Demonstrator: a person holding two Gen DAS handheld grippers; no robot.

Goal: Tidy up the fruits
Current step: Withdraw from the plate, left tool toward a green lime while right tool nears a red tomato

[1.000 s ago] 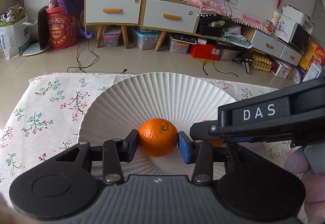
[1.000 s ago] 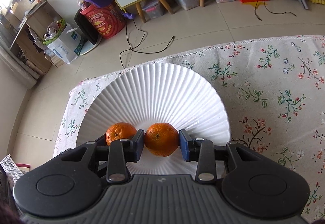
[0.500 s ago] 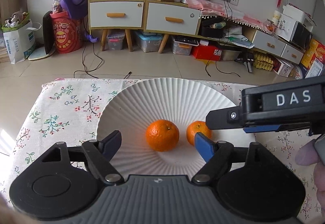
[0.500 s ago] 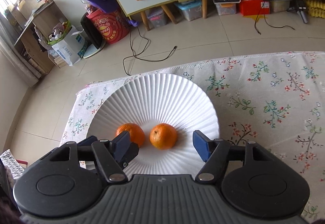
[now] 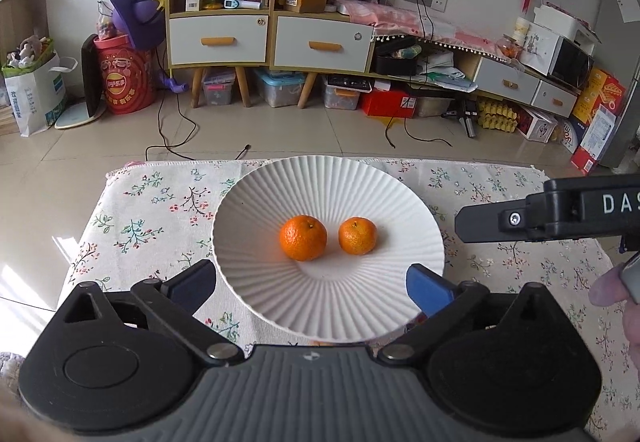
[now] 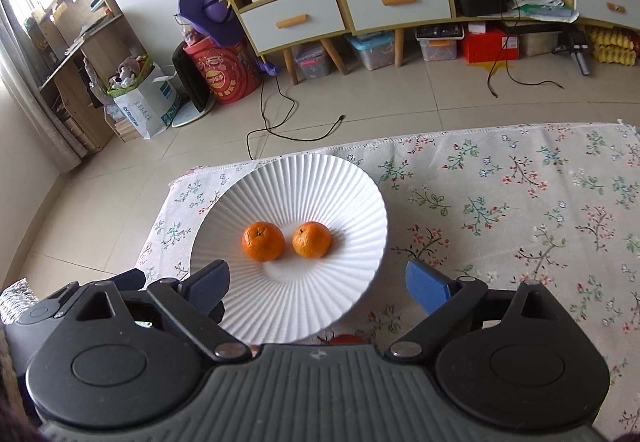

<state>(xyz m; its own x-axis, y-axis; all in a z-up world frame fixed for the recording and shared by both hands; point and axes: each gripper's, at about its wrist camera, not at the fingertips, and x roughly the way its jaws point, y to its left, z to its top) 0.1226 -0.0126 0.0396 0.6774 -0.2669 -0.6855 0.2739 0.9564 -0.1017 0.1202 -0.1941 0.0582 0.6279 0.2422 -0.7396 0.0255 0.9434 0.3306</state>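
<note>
Floral cloth (image 5: 152, 209) covers the desk (image 6: 520, 201), and on it sits a white ribbed plate (image 5: 328, 181) that holds both fruits. Two mandarins lie side by side near the plate's middle, close together with a narrow gap between them: the left mandarin (image 5: 303, 238) looks a little larger, and the right mandarin (image 5: 357, 236) sits just beside it, both with their stem ends up. Neither fruit is touched by anything. The left tool (image 5: 311, 284) hangs over the near rim of the plate with its jaws opening, already spread very wide; its blue pads (image 5: 428, 290) stand apart at either side of the plate's near edge, and nothing is between them. The right tool (image 6: 316, 282) is likewise over the near rim, jaws opening and nearly as wide, with nothing between them. In the left wrist view one black finger of the right tool reaches in from the right edge, level with the fruit but clear of the plate, with part of a hand (image 5: 616, 302) below it. A sliver of something orange-red (image 6: 344, 339) shows under the near rim of the plate, too hidden to tell what it is. Beyond the desk lies a tiled floor (image 5: 280, 129) with a loose black cable (image 6: 288, 121), and a cabinet with white drawers (image 5: 272, 37) stands against the wall.
</note>
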